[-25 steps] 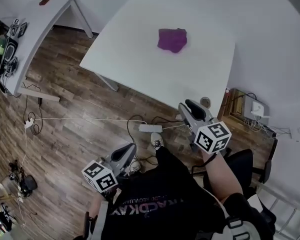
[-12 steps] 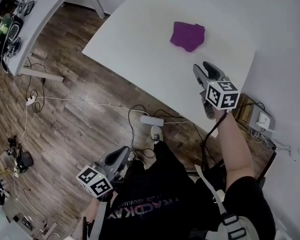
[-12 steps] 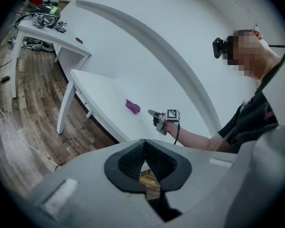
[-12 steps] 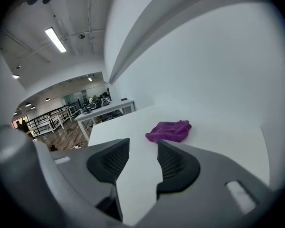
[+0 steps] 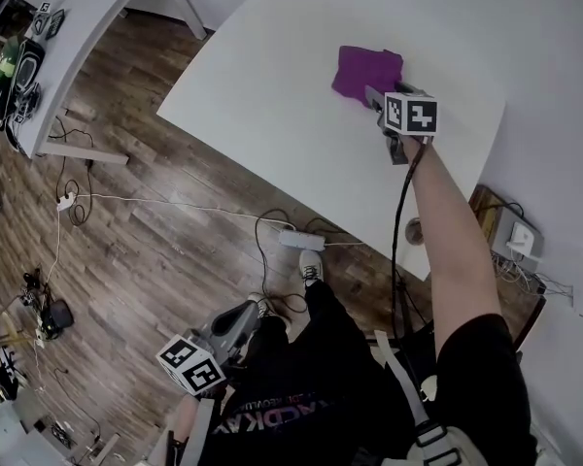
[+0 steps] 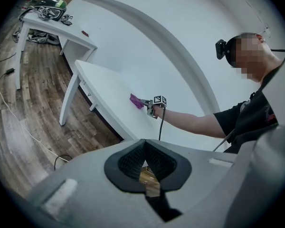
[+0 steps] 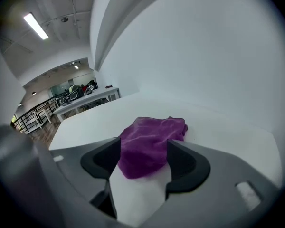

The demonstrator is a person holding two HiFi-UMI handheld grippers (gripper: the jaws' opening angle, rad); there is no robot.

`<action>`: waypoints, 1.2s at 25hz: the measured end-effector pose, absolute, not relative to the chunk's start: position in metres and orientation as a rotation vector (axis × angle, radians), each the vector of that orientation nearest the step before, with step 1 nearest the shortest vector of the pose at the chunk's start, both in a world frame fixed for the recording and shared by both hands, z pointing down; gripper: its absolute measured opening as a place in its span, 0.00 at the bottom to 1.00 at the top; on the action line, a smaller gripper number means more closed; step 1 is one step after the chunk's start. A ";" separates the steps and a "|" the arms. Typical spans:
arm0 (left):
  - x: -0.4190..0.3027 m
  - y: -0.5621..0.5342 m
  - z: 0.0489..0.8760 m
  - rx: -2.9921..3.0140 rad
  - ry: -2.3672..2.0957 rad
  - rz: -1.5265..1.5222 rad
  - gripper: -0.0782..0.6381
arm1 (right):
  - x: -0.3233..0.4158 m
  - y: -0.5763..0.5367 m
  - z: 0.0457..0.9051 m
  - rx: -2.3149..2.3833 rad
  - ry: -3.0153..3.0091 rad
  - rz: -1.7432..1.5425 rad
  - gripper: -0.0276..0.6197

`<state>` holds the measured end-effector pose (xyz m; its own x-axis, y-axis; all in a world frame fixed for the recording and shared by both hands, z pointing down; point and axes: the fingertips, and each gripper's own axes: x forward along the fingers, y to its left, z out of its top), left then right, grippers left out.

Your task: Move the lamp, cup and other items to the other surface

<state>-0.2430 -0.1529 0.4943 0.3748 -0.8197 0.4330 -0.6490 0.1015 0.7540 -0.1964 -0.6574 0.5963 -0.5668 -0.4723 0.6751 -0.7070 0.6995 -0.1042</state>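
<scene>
1. The right gripper (image 7: 142, 148) holds its two dark jaws wide apart, and they have just been opening; a crumpled purple cloth (image 7: 152, 137) lies between them, its near edge reaching in past the pads; the pads flank the fabric on either side without visibly squeezing it.
2. The left gripper (image 6: 144, 152) has its jaws drawn together at the tips, with nothing held between them; only a sliver of floor shows through the narrow gap behind the tips.
3. In the head view the right gripper is stretched out over a large white table (image 5: 272, 95) at the end of a bare forearm (image 5: 447, 231), its tips at the cloth's near edge; the left gripper hangs low beside the person's black clothing, well apart from that table.
4. The cloth rests on the tabletop, bunched rather than spread flat; a plain white wall (image 7: 204, 56) rises beyond it.
5. A second white table (image 5: 87, 8) stands off to the left across a wooden plank floor (image 5: 155, 221); dark gear is heaped along it — too small to identify.
6. On the floor below the large table's near edge lies a white power strip (image 5: 301, 240); thin cables trail from it across the planks, and one dark cable runs down along the outstretched forearm from the right gripper.
</scene>
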 end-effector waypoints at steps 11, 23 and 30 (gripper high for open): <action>-0.246 -0.151 0.515 1.543 -1.319 -0.201 0.11 | -0.208 -0.670 0.636 0.833 -2.217 0.462 0.53; -0.254 -0.148 0.509 1.558 -1.327 -0.205 0.11 | -0.223 -0.647 0.631 0.846 -2.226 0.477 0.20; -0.263 -0.131 0.505 1.600 -1.308 -0.220 0.11 | -0.218 -0.591 0.593 0.871 -2.379 0.508 0.19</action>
